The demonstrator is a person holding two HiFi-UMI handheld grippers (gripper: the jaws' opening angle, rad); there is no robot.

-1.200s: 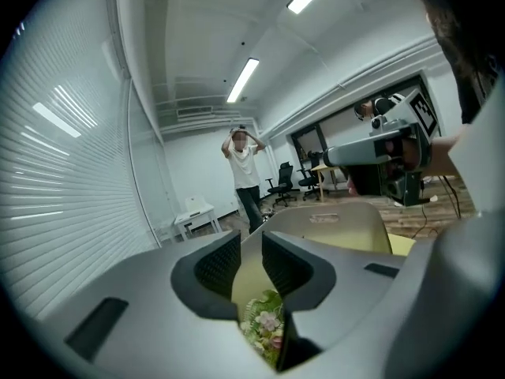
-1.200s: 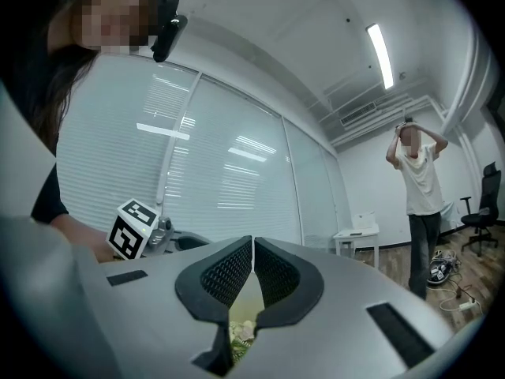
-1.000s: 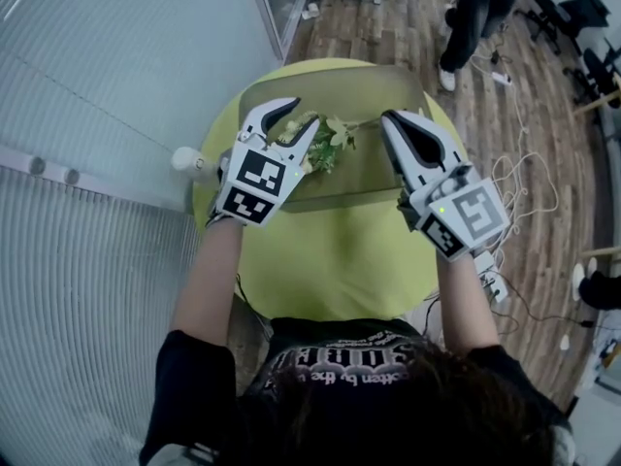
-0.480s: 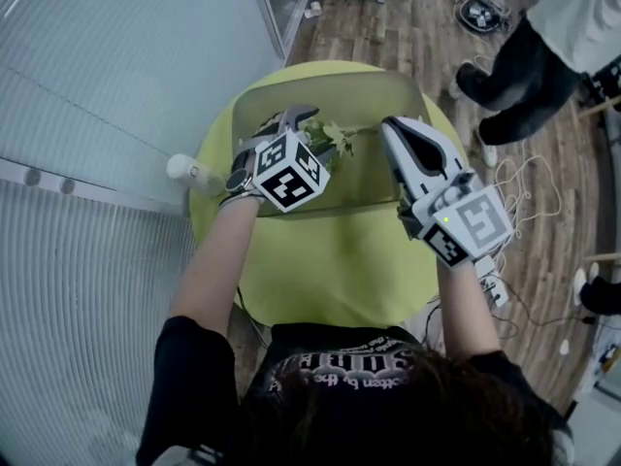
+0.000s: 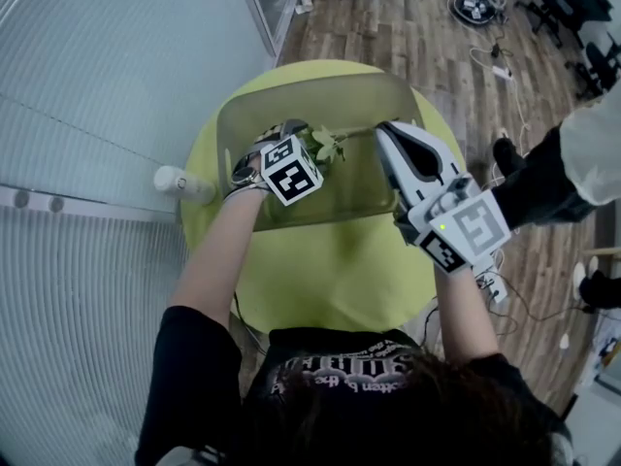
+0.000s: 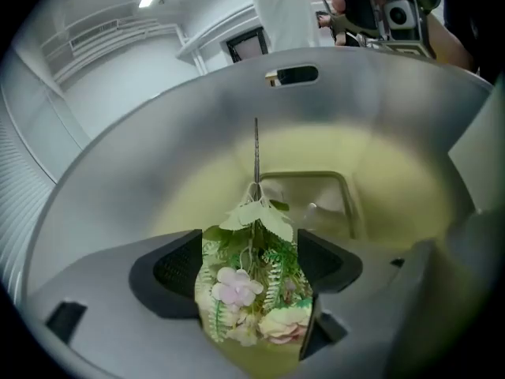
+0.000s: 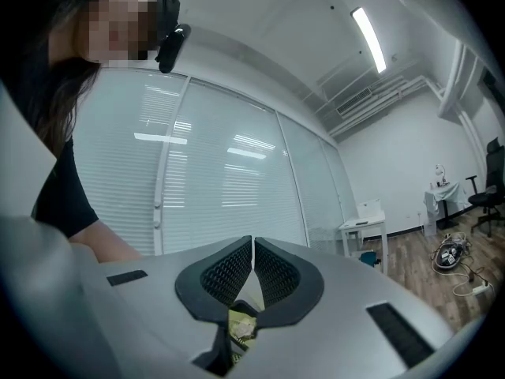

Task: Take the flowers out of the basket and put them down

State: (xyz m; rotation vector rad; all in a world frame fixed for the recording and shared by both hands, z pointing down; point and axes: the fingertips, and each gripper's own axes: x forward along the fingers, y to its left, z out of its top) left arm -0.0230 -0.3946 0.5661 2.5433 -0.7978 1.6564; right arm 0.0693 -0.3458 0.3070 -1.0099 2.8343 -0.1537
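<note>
A translucent grey basket [image 5: 320, 87] stands on the round yellow-green table [image 5: 330, 270]. My left gripper [image 5: 296, 132] points steeply down into it. The small bunch of artificial flowers [image 5: 325, 146] lies on the basket floor, its stem running right. In the left gripper view the flowers [image 6: 252, 290] sit between the spread pads of the left gripper [image 6: 251, 259], inside the basket wall [image 6: 158, 148]. These jaws have just been opening. My right gripper [image 5: 388, 134] lies level along the basket's right rim. In its own view the right gripper [image 7: 252, 251] is shut, with nothing visible between the pads.
A white bottle-like object [image 5: 178, 181] stands at the table's left edge. Glass walls with blinds fill the left side. A person's leg and shoe [image 5: 529, 178] stand on the wood floor at the right, with cables [image 5: 524, 231] beside them.
My left gripper has dropped from above the basket down into it with the flowers and tipped downward, and its jaws have spread. The right gripper has stayed put. A bystander moved to the right.
</note>
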